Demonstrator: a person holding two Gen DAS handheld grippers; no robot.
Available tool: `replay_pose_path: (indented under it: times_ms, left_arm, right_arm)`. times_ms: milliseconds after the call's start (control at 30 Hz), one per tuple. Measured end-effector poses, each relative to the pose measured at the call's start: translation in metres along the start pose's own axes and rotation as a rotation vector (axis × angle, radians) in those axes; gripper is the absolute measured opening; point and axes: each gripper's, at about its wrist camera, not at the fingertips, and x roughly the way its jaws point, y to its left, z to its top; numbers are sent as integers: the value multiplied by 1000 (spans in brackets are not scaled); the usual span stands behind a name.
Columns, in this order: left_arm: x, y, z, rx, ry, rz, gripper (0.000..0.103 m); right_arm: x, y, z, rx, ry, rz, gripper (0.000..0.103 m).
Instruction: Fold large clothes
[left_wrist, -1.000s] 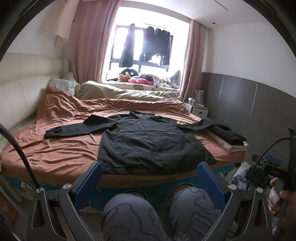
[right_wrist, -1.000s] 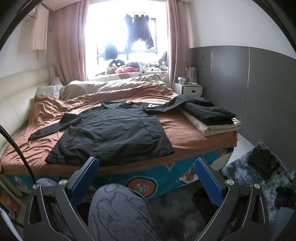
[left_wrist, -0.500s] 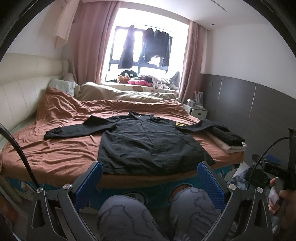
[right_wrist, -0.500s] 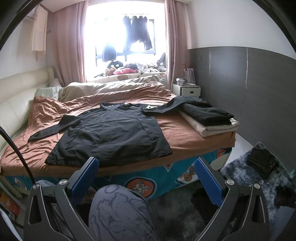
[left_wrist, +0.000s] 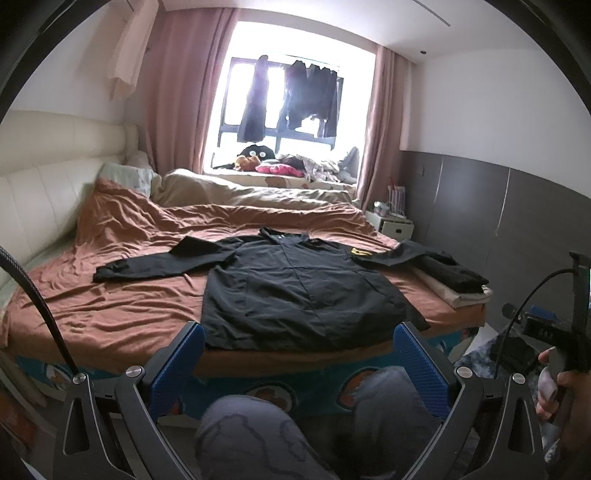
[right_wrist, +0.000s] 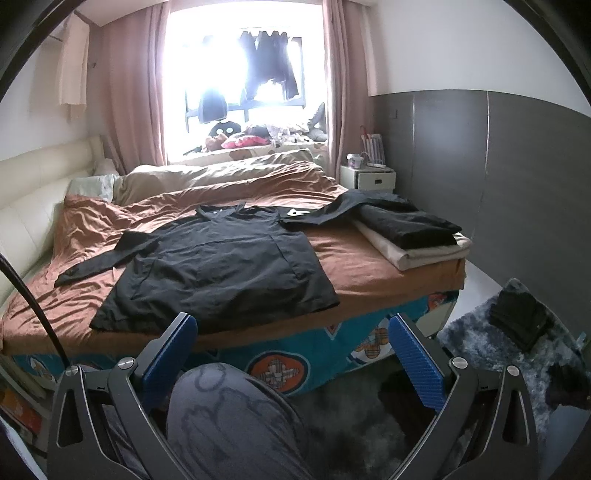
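Observation:
A large black long-sleeved shirt (left_wrist: 299, 291) (right_wrist: 221, 269) lies spread flat on the bed's brown sheet (left_wrist: 122, 302) (right_wrist: 354, 269), collar toward the window, sleeves stretched out to both sides. Its right sleeve rests over a folded stack (right_wrist: 413, 236) at the bed's right edge. My left gripper (left_wrist: 299, 363) is open, held short of the bed's near edge, above the person's knees. My right gripper (right_wrist: 291, 356) is open too, nothing between its blue pads, also off the bed. In the left wrist view, a hand (left_wrist: 561, 391) holds the other gripper's handle at far right.
The person's grey patterned trouser legs (left_wrist: 258, 435) (right_wrist: 229, 417) fill the foreground. A folded beige cloth with a black garment on top (left_wrist: 454, 284) sits at the bed's right. A white nightstand (right_wrist: 367, 177), a grey shaggy rug with dark clothes (right_wrist: 517, 325), cushions and a window ledge lie beyond.
Both views have shifted only slightly; the bed and shirt sit marginally lower and closer in frame. The shirt has not moved and both grippers stay open.

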Motion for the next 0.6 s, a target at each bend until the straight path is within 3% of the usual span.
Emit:
replay_pose_path:
  times_ms: [400, 600]
  left_arm:
    - [24, 43, 9, -35, 14, 52, 103]
    - [71, 72, 9, -67, 69, 92, 103]
  right_arm:
    - [40, 30, 24, -37, 13, 54, 103]
    - [86, 50, 26, -77, 14, 82, 103]
